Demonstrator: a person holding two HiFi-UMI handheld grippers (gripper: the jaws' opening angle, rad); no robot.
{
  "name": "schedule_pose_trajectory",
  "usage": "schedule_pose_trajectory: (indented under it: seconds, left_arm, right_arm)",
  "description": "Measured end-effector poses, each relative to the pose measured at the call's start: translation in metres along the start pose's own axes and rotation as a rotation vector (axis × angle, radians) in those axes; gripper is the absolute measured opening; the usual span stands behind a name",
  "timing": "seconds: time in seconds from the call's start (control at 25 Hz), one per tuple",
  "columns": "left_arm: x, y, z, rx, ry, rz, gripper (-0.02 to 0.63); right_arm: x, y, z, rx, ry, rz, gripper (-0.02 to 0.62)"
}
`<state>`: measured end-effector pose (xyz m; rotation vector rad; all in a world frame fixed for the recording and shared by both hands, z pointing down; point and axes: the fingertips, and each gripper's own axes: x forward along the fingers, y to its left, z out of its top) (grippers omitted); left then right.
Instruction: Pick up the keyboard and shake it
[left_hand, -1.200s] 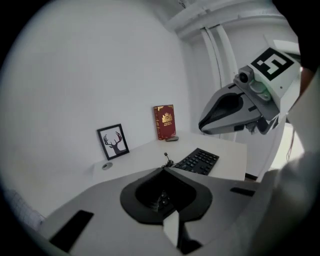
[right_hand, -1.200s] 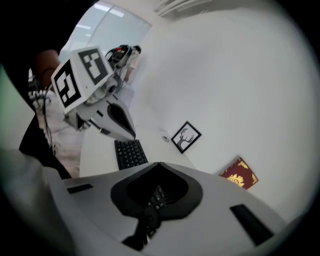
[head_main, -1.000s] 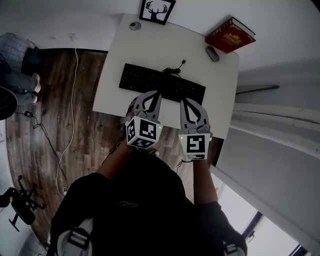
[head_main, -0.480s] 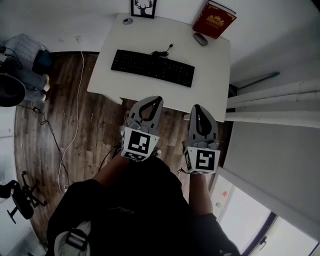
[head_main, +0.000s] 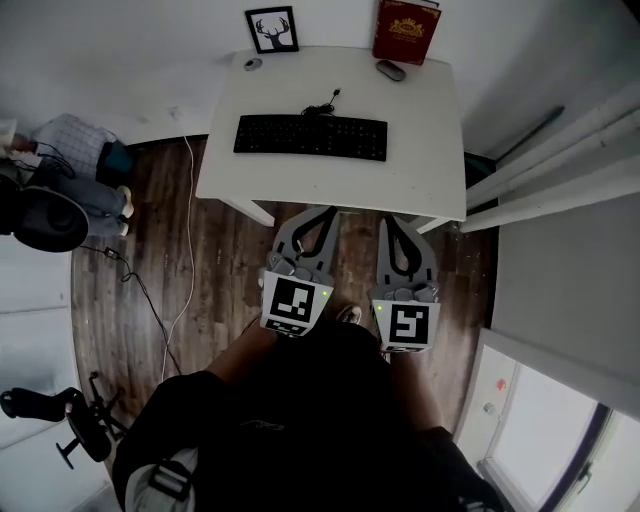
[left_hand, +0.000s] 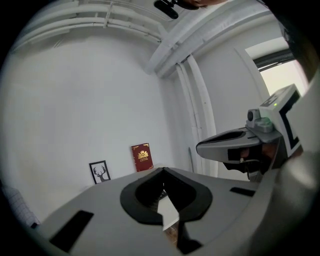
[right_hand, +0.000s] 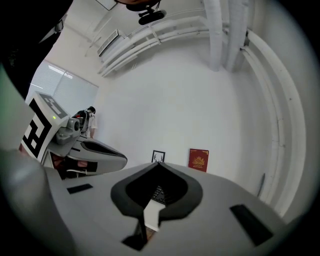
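Note:
The black keyboard (head_main: 311, 137) lies flat on the white table (head_main: 420, 170), its cable running toward the back edge. Both grippers hang side by side short of the table's near edge, over the wooden floor, pointing at the table. My left gripper (head_main: 329, 211) is shut and empty. My right gripper (head_main: 392, 222) is shut and empty too. In the left gripper view the closed left gripper (left_hand: 162, 170) hides most of the table. In the right gripper view a strip of keyboard (right_hand: 159, 193) shows through the hole behind the tip of the right gripper (right_hand: 159, 164).
At the table's back stand a deer picture (head_main: 271, 30) and a red book (head_main: 404, 32), with a mouse (head_main: 390, 70) and a small round object (head_main: 252, 63) before them. White pipes (head_main: 540, 180) run at the right. Cables (head_main: 185, 260) trail over the floor at the left.
Both grippers have drawn back from above the table's front edge to over the floor. The table and keyboard now sit farther away and squarer in the head view. Jaws stayed shut.

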<state>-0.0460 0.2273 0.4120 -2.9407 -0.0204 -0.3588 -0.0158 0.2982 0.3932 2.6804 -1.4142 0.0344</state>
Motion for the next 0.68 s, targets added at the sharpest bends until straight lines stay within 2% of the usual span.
schedule_pose_trajectory:
  seconds: [0.44, 0.68]
  left_arm:
    - [-0.005, -0.037, -0.002, 0.037, 0.015, -0.087, 0.003]
    - [-0.011, -0.034, -0.002, 0.059, 0.041, -0.078, 0.003]
  right_arm:
    - [-0.02, -0.007, -0.001, -0.017, -0.034, -0.005, 0.021]
    - [-0.025, -0.007, -0.003, -0.028, -0.031, -0.005, 0.021]
